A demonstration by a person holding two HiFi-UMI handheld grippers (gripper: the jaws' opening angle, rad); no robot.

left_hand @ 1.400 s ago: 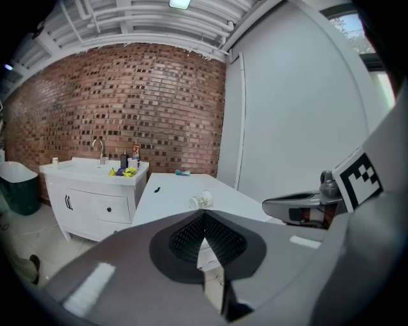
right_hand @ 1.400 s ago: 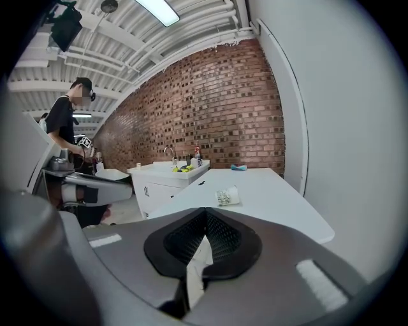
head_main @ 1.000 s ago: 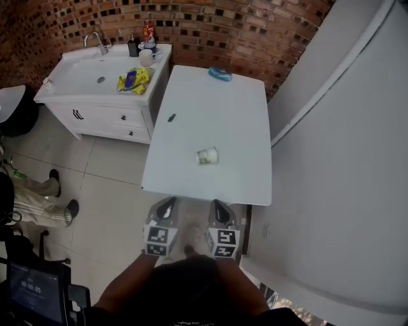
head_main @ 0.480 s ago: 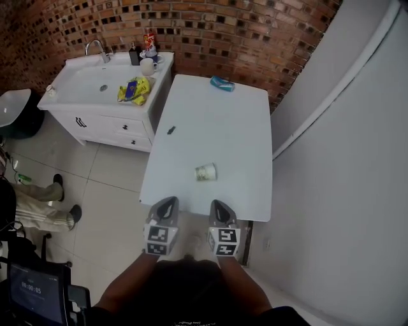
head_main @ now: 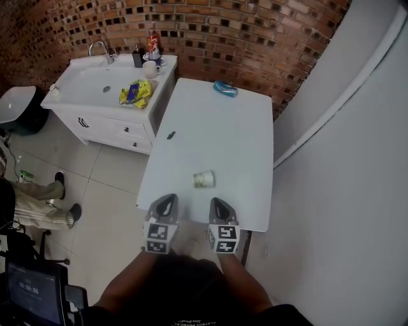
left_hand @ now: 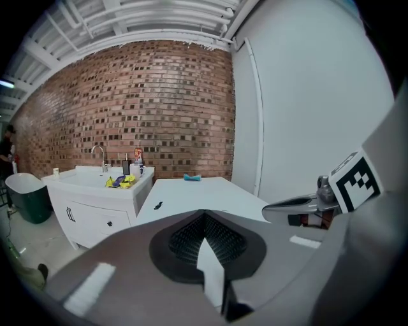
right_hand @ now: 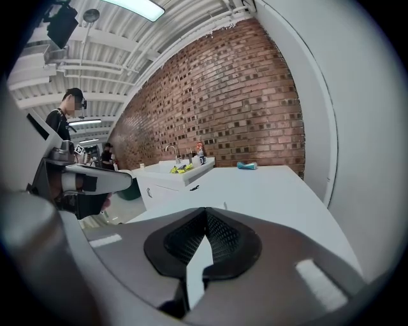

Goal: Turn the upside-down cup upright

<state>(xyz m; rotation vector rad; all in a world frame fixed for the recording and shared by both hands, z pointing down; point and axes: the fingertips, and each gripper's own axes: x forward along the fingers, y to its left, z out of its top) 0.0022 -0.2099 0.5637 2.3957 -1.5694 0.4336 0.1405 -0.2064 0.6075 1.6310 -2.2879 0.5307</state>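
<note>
Cup (head_main: 204,179) on side on table (head_main: 217,127), ahead of left gripper (head_main: 166,204), right gripper (head_main: 220,205); both closed.

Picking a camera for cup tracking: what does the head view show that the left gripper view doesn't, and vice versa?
Only the head view: the paper cup on the table near its near edge, and a person's legs on the floor at left.
Only the left gripper view: the left hand-held gripper close up, jaws together with nothing between them, and the ceiling beams.
Both: the white table, the sink cabinet, the brick wall and the blue item at the table's far end.
</note>
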